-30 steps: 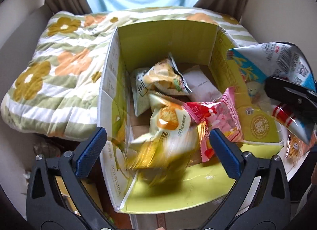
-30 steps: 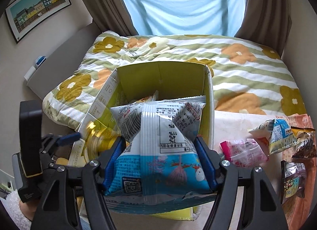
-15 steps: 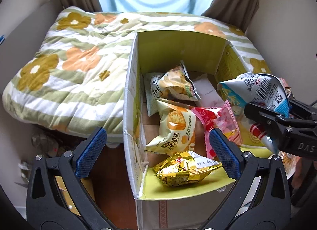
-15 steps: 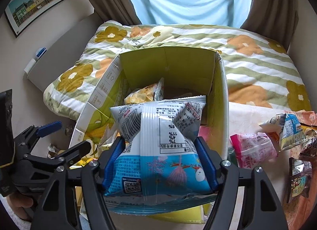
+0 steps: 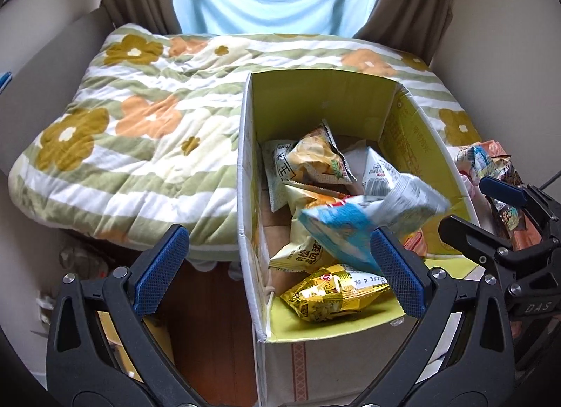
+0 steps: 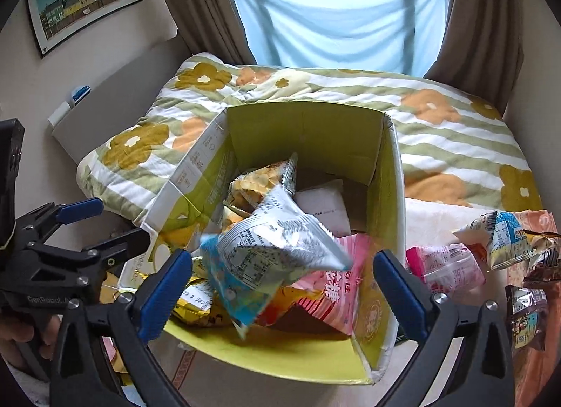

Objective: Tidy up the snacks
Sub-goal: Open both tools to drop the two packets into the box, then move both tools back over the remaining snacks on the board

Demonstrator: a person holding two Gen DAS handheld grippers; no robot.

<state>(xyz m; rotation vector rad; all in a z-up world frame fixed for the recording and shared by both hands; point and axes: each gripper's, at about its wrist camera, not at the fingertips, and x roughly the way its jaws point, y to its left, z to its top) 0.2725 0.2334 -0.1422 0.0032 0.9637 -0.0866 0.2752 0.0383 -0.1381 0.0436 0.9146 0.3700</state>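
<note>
Right tongs (image 6: 280, 287) just sprung wide, nothing pressed between pads; blue-and-silver snack bag (image 6: 270, 256) blurred mid-drop at frame centre, over the open yellow-lined cardboard box (image 6: 392, 175). Seen from left wrist view, same bag (image 5: 368, 217) tumbling above centre-right of the box interior. Left tongs (image 5: 277, 273) wide too, empty, low in frame over the box's near left corner.

Already inside: gold packet (image 5: 333, 294) at near wall, yellow chip bags (image 5: 315, 158) toward the back, pink packet (image 6: 329, 291) under the falling bag. Not yet sorted: pink bag (image 6: 445, 263), blue-white bag (image 6: 498, 235), dark packets (image 6: 526, 316) on the surface at right edge of the right wrist view, beside the box.

Step in hand: release into box. To do well: keep right tongs spread and clear of the rim till bag settles, avoid clipping the right box wall on the way out, then swing right toward the pink bag; likely light, crinkly, slippery, so pinch mid-body, not the seam. Floral quilt (image 6: 438, 133) behind, irrelevant
</note>
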